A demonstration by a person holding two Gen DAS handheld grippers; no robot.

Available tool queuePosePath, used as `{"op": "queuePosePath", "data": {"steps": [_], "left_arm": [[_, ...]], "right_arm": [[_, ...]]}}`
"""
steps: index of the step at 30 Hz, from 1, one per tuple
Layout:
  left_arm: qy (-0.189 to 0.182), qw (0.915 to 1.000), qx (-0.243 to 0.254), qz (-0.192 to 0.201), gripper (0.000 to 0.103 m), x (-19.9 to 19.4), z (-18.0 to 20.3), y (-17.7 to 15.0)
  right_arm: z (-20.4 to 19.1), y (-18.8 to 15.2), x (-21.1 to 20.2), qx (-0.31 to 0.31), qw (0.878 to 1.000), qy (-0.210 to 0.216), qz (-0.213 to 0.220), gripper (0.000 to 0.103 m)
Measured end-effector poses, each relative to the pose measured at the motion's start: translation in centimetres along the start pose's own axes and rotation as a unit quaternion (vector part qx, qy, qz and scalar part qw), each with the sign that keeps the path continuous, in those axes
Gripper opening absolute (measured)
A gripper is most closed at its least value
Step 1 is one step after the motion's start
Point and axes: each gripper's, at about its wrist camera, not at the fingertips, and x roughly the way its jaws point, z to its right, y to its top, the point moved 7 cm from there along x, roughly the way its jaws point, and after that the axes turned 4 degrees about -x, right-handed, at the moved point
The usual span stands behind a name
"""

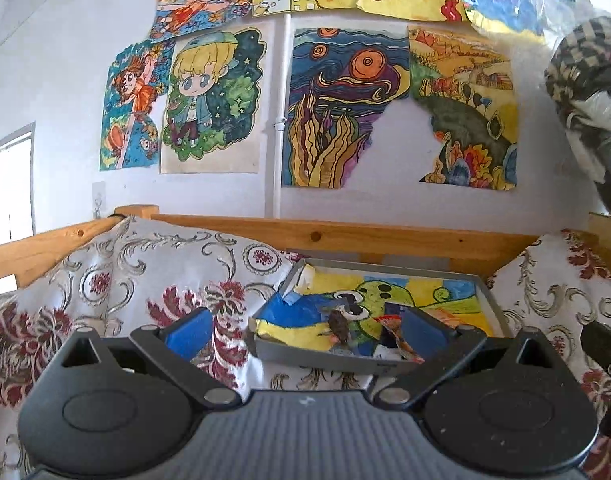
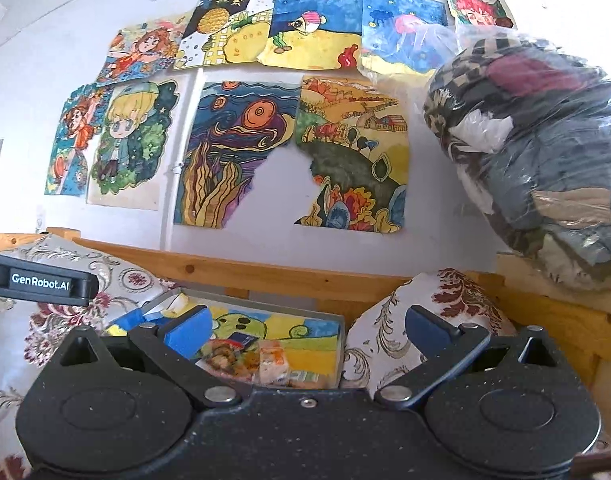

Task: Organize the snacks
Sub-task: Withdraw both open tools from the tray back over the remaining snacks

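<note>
A grey tray [image 1: 329, 362], lined with a colourful painting, rests on floral cloth. In the left wrist view a small brown snack [image 1: 339, 326] and a red-orange wrapper [image 1: 397, 336] lie in it. My left gripper [image 1: 305, 336] hovers open just before the tray's near wall, holding nothing. The right wrist view shows the same tray [image 2: 265, 309] with several wrapped snacks: a brownish packet [image 2: 225, 356] and an orange-white one [image 2: 273, 362]. My right gripper [image 2: 309, 332] is open and empty above the tray's near end. The left gripper's side [image 2: 41, 280] shows at the left edge.
A wooden rail [image 1: 345, 236] runs behind the tray under a white wall covered with children's paintings [image 1: 345, 108]. Floral cushions [image 2: 425, 320] flank the tray on both sides. A clear plastic bag of clothes [image 2: 545, 152] sits on a wooden ledge at the right.
</note>
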Motion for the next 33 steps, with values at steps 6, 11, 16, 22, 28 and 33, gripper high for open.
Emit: {"op": "queuePosePath", "data": {"steps": [6,11,16,22,28,33], "left_arm": [[-0.007,0.9997,-0.011,-0.022,0.102,-1.9,-0.7,-2.0],[-0.014,0.9992,-0.004,-0.037,0.102,-3.4,-1.3,-4.1],[-0.019,0.9980,0.003,-0.061,0.102,-4.3,-1.7,-6.0],[-0.031,0.9938,0.026,-0.103,0.102,-4.5,-2.0,-8.3],[-0.021,0.9894,0.022,-0.142,0.102,-3.8,-2.7,-10.0],[-0.016,0.9838,0.020,-0.177,0.102,-3.1,-3.0,-11.2]], "right_arm": [[-0.5,-1.5,-3.4,0.007,0.999,0.007,-0.043,0.102],[-1.2,-2.7,-5.7,0.007,0.997,0.015,-0.076,0.102],[-2.1,-3.9,-6.7,0.005,0.993,0.029,-0.116,0.102],[-2.9,-6.0,-6.1,0.002,0.981,0.041,-0.188,0.102],[-2.5,-7.5,-5.2,0.014,0.970,0.030,-0.240,0.102],[-2.4,-8.5,-4.5,0.019,0.962,0.026,-0.271,0.102]]}}
